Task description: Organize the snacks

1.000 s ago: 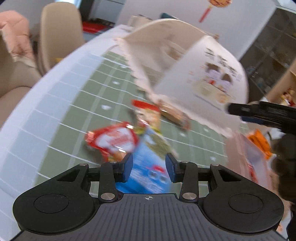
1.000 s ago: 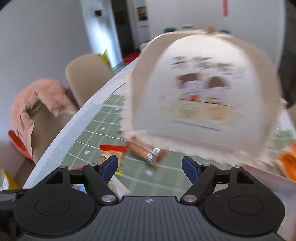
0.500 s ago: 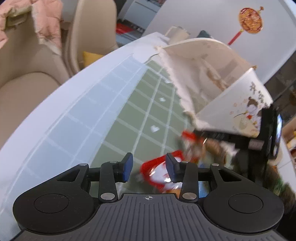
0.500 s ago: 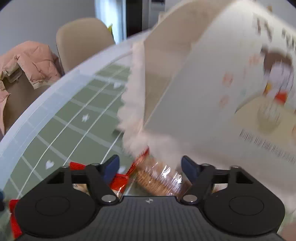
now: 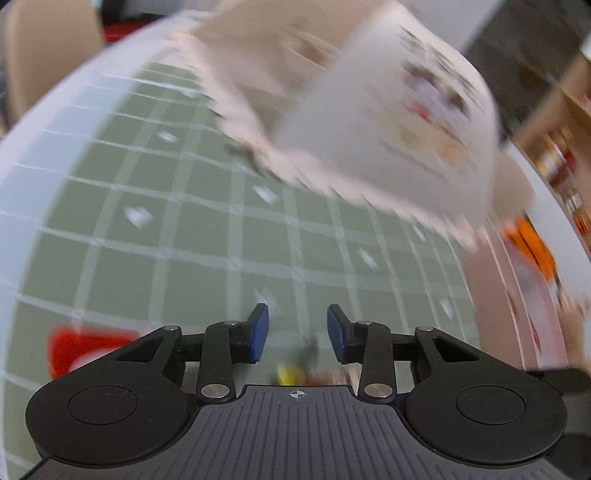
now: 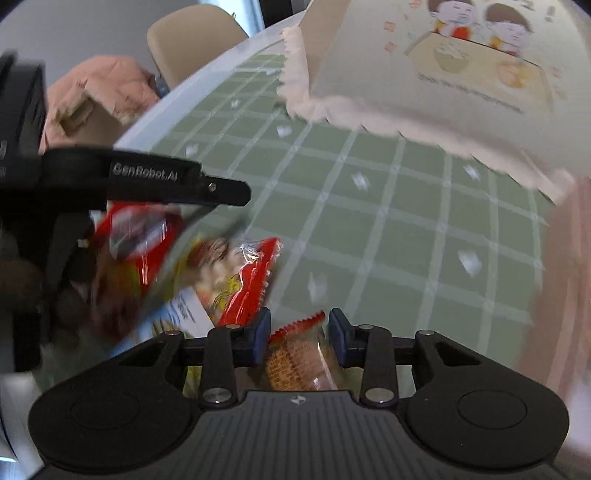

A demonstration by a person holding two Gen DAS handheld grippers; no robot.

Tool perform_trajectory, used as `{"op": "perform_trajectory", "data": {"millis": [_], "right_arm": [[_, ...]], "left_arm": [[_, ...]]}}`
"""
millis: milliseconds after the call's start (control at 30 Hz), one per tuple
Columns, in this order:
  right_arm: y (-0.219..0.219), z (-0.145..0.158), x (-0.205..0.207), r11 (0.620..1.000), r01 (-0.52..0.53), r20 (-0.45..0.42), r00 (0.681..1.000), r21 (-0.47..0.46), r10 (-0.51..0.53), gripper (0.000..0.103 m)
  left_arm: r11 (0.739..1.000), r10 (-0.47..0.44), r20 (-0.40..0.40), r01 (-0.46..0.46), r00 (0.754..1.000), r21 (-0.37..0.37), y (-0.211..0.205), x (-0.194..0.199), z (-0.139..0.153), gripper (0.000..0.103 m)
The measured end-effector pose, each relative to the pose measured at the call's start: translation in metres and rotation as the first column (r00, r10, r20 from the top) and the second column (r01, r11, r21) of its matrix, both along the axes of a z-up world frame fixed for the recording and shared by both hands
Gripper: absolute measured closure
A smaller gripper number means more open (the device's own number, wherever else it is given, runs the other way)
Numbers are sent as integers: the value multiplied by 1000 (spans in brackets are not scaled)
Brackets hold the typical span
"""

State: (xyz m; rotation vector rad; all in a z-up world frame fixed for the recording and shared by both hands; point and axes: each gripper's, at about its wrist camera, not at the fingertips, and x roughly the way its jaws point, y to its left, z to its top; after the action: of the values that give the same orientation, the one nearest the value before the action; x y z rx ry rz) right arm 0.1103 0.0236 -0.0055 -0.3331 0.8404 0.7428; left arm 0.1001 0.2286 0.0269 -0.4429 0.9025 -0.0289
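One biscuit packet (image 6: 295, 363) between the right gripper's (image 6: 295, 334) parted fingers (image 6: 260, 332).

One fabric storage basket (image 6: 436, 62) with cartoon print at the far right. About four snack packets near left: two red (image 6: 136, 229) (image 6: 255, 280), one white-blue (image 6: 184, 314), one biscuit pack (image 6: 295, 362). One beige chair (image 6: 192, 40) far left.

beige chair (image 6: 195, 40) behind table | pink jacket (image 6: 107, 85) on seat | grey wall (image 6: 74, 33)

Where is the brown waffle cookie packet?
In the right wrist view, the clear packet of brown waffle cookies lies on the green checked tablecloth, between the right claw's blue fingertips.
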Motion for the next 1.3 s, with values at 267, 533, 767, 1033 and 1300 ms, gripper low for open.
{"op": "perform_trajectory", "data": {"millis": [267,533,767,1033,1300], "right_arm": [[-58,-6,-36,999,34,45,998,-28,-33,50],[-63,17,-49,991,25,81,996,131,-35,23],[10,0,-36,997,-57,46,997,58,55,17],[-42,36,-56,996,-68,104,993,61,61,51],[-171,63,-75,975,186,126,972,119,-200,51]], "left_arm": [[995,-79,-55,76,995,-61,-45,-62,7,65],[977,-214,-73,215,974,1,-84,-118,28,65],[985,-156,-93,162,983,65,-86,-157,43,65],[964,-263,-146,266,953,0,-121,-163,23,65],[969,-231,-87,237,969,71,-137,-127,17,65]]}}
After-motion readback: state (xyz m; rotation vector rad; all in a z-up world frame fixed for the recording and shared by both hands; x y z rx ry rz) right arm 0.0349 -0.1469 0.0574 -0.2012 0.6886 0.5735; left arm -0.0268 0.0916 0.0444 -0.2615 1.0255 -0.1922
